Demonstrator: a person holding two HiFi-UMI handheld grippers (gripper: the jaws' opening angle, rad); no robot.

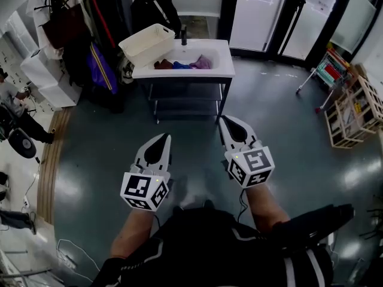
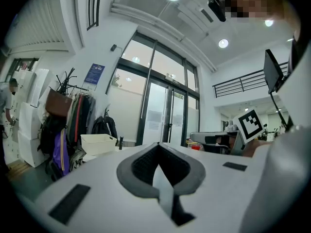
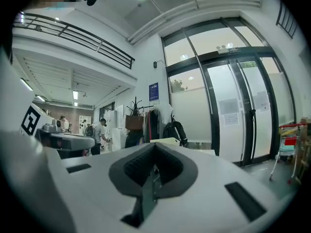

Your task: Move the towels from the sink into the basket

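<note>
Nothing is moved yet: the towels lie in the far sink and the basket looks empty. The left tongs and right tongs are both clenched on nothing.

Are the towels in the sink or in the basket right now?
In the sink: the head view shows the coloured towels heaped in its basin, while the white basket on its left edge looks empty.

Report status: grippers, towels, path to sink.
Left gripper, right gripper: jaws shut, empty. Towels in sink, across the floor. Basket on sink's left end. Nothing seen blocking.
</note>
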